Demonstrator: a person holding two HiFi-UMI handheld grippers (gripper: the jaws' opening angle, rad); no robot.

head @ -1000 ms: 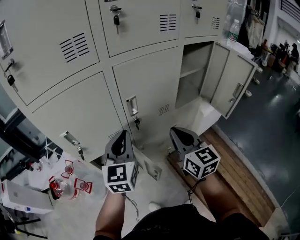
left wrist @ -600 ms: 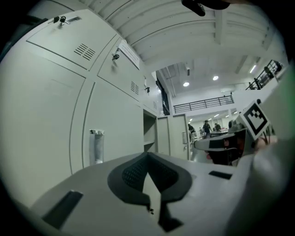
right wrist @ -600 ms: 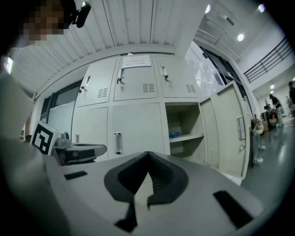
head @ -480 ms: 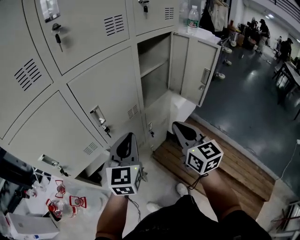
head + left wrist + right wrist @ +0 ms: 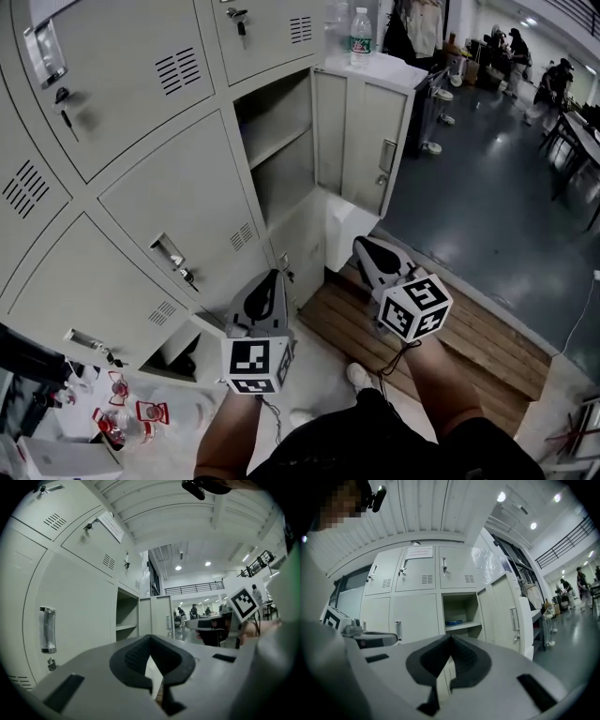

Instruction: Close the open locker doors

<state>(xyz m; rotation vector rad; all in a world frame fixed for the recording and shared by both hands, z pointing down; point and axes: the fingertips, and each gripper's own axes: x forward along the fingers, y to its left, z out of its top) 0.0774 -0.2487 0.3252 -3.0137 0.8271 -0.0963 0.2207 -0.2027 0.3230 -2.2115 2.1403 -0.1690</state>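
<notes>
The grey lockers fill the left of the head view. One middle compartment stands open, its door swung out to the right. Below it a lower door also stands ajar. My left gripper and right gripper are held low in front of the lockers, both shut and empty, apart from any door. The left gripper view shows the open compartment and its door ahead of the shut left gripper. In the right gripper view the door is right of the right gripper.
A water bottle stands on a white top behind the open door. A wooden pallet lies on the floor under my right side. Bottles with red labels sit at the lower left. People stand far back.
The view has swung towards the open compartment, which now sits further left and nearer. Both grippers stay shut and have shifted slightly right and down in the view.
</notes>
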